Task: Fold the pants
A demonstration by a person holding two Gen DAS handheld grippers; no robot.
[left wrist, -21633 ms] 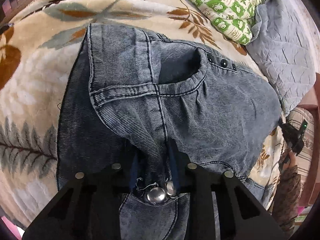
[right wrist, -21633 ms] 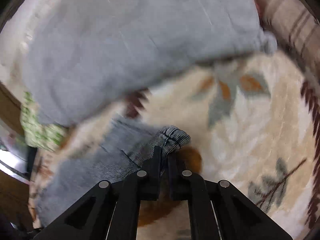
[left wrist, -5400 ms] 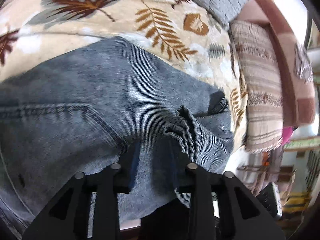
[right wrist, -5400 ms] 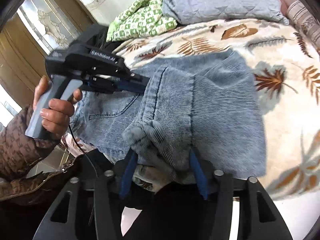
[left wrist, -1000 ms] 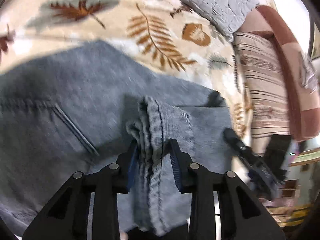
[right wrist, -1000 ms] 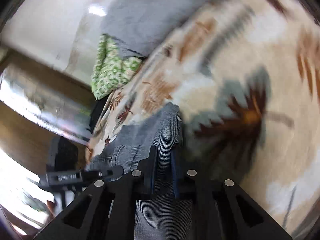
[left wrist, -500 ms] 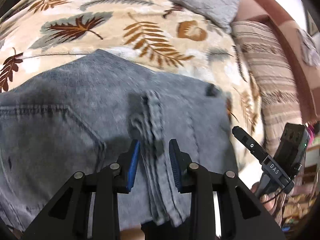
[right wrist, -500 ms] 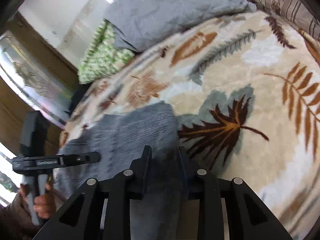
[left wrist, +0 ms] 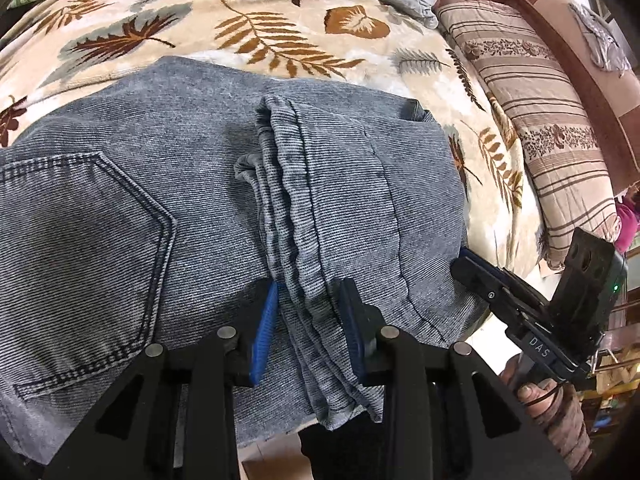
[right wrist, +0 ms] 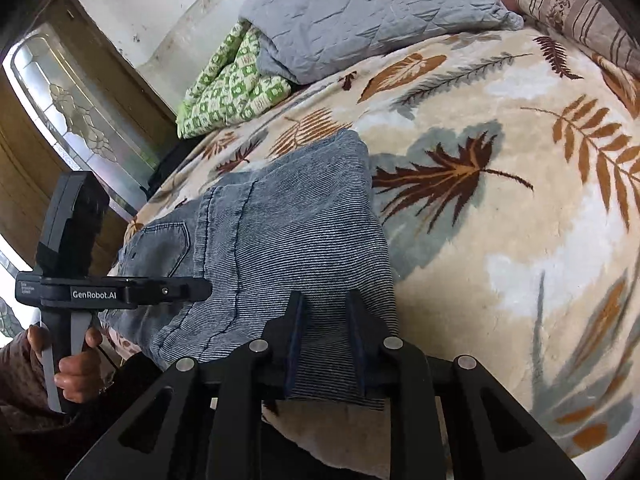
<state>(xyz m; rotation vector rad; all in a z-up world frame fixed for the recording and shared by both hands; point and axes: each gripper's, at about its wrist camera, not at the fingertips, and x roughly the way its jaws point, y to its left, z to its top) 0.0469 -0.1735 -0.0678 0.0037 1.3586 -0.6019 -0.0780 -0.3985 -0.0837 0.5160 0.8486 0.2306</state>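
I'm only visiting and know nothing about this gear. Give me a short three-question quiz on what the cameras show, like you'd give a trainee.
1. True or false: the pants lie on a leaf-print blanket.
2. What sits between the pads of the left tool? A. the bunched leg hems; B. a striped pillow; C. nothing but bare bedding.
3. Fill in: the checked quilt near the far wall is white and ____.
Key: 1 true; 2 A; 3 green.
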